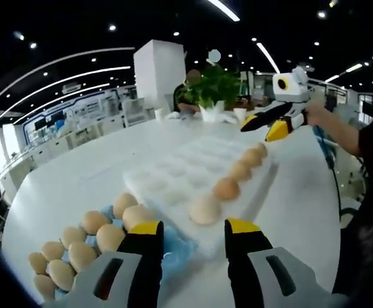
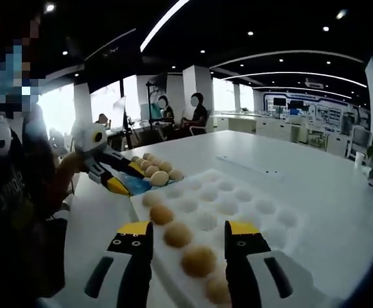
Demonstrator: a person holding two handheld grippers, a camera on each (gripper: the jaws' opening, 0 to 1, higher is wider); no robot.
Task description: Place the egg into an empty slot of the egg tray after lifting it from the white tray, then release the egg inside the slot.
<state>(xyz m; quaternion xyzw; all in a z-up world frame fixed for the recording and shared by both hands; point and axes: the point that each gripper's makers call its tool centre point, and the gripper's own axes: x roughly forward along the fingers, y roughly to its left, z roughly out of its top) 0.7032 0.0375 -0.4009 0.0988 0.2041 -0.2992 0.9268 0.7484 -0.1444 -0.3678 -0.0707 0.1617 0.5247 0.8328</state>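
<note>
Left gripper (image 1: 192,239) I hold gaping, empty, above smooth oval eggs (image 1: 83,247); right gripper (image 2: 189,239) gapes too over the moulded white egg tray (image 2: 237,205) on the glossy surface (image 2: 302,167).

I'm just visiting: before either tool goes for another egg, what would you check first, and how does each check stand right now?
1. Left tool open and empty: ok.
2. Right tool open and empty: ok.
3. Loose eggs left to pick, beside the left tool: ok.
4. Egg tray has empty slots: ok, one edge row holds eggs.
5. Tools apart from each other: ok.
6. Which egg sits loosest for grasping: cannot tell.
</note>
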